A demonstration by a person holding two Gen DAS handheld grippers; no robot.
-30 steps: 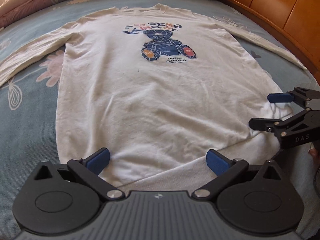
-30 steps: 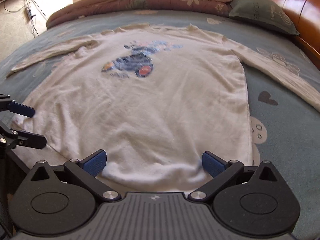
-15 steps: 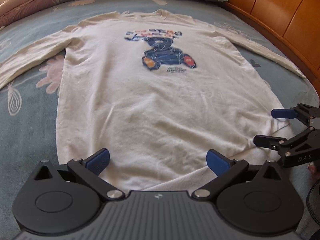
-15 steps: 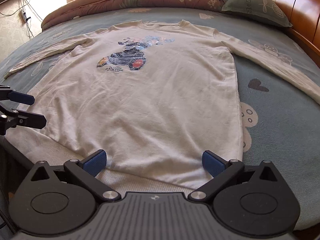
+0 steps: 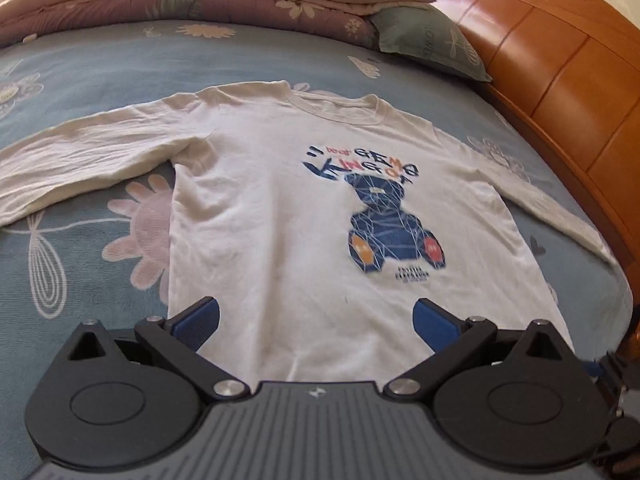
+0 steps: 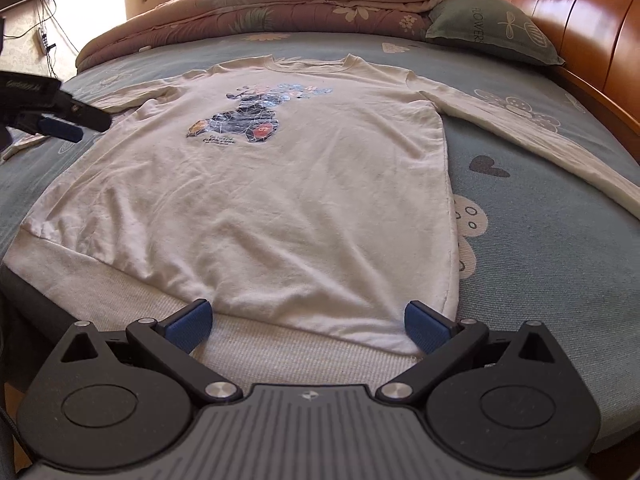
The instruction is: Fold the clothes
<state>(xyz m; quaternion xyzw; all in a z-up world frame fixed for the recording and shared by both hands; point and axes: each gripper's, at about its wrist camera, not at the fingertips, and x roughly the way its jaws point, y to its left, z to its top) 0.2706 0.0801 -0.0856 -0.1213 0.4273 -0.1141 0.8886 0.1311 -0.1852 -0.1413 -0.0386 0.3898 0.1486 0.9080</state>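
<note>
White long-sleeve shirt [image 5: 288,208] lies flat, face up on blue floral bedsheet [image 5: 80,248], sleeves spread out to both sides, bear print [image 5: 394,232] on chest. Left gripper [image 5: 316,320] over shirt body, jaws wide apart, empty. Right gripper [image 6: 308,322] at ribbed hem [image 6: 280,344], jaws apart too, gripping nothing.

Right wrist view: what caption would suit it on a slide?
Open right tongs over the hem of a white shirt spread flat on a bed, left tongs off to the side.
</note>
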